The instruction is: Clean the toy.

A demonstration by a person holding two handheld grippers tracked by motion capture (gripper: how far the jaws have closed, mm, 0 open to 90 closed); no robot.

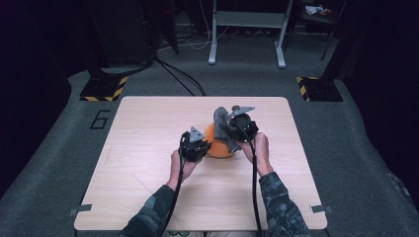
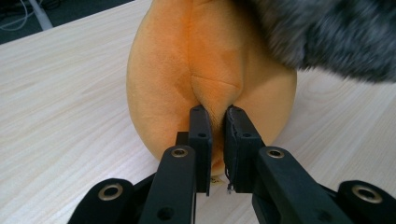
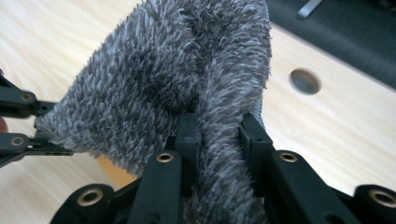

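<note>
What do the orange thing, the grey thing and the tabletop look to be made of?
Orange plush: soft short-pile fabric, seemingly stuffed; seams and a pinched fold between the left gripper's jaws. Grey fabric: long shaggy pile, like fleece or microfibre, bunched in the right gripper. Table: pale wood-grain surface, matte, possibly laminate.

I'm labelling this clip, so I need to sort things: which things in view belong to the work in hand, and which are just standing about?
In the job:
- round orange plush toy, pinched by the left gripper
- shaggy grey fabric cover, clamped in the right gripper
- pale wooden table under them

Standing about:
- white metal frame on the floor
- two black stand bases with yellow-black stripes
</note>
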